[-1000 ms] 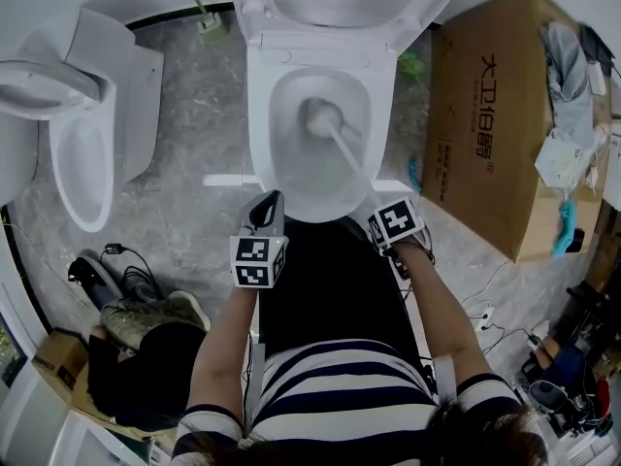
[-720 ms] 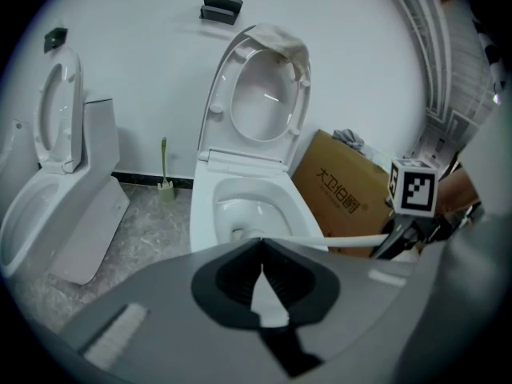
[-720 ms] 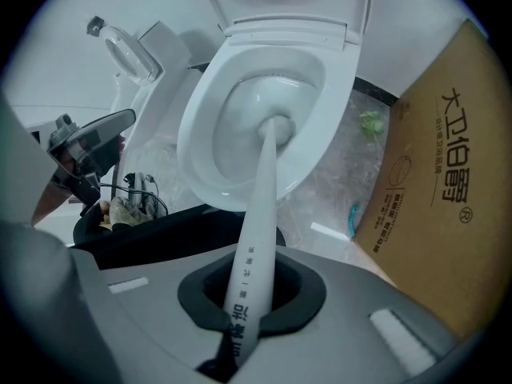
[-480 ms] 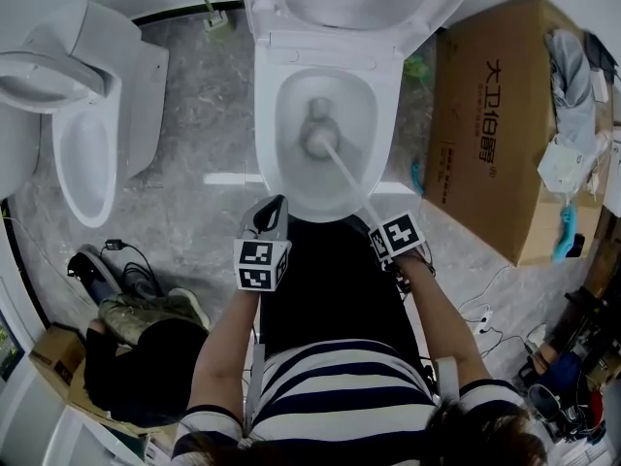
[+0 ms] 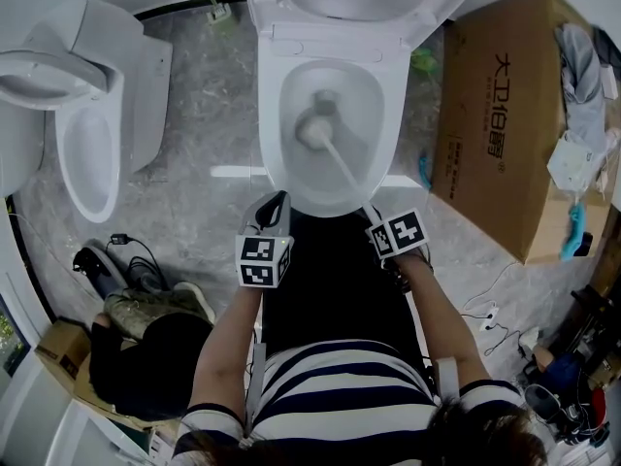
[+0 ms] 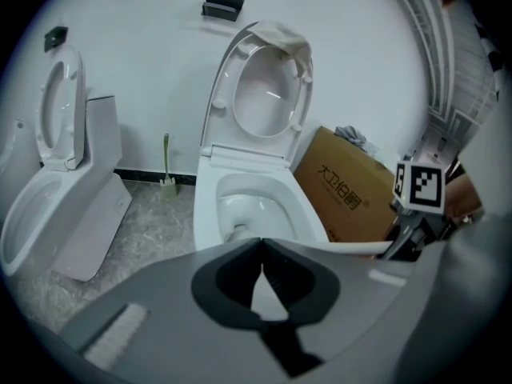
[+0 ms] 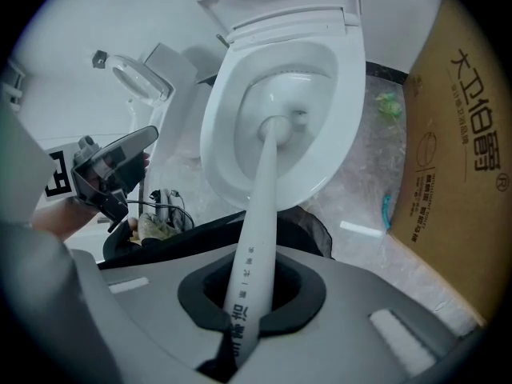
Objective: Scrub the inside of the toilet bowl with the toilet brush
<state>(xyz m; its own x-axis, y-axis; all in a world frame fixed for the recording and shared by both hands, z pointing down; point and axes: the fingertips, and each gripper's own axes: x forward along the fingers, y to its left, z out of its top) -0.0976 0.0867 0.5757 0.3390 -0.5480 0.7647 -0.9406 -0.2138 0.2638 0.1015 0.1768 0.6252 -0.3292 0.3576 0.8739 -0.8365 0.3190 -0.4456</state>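
Note:
The white toilet bowl (image 5: 374, 153) stands open at the top centre, lid raised. A white toilet brush has its round head (image 5: 312, 130) down inside the bowl, left of centre, and its handle (image 5: 344, 175) slants back to my right gripper (image 5: 375, 225). In the right gripper view the gripper (image 7: 252, 294) is shut on the brush handle (image 7: 260, 206), which runs up to the brush head (image 7: 277, 126) in the bowl (image 7: 232, 166). My left gripper (image 5: 275, 206) hovers at the bowl's near rim, shut and empty. The left gripper (image 6: 262, 246) shows its jaws touching, the bowl (image 6: 288, 206) beyond.
A second toilet (image 5: 87, 115) stands at the left. A large cardboard box (image 5: 495, 115) with cloth on it flanks the right. A green brush (image 5: 215, 8) leans by the back wall. A bag, shoes and cables (image 5: 136, 304) lie at the lower left.
The brush head has swept from the far part of the bowl toward its nearer left side. The left gripper has stayed put.

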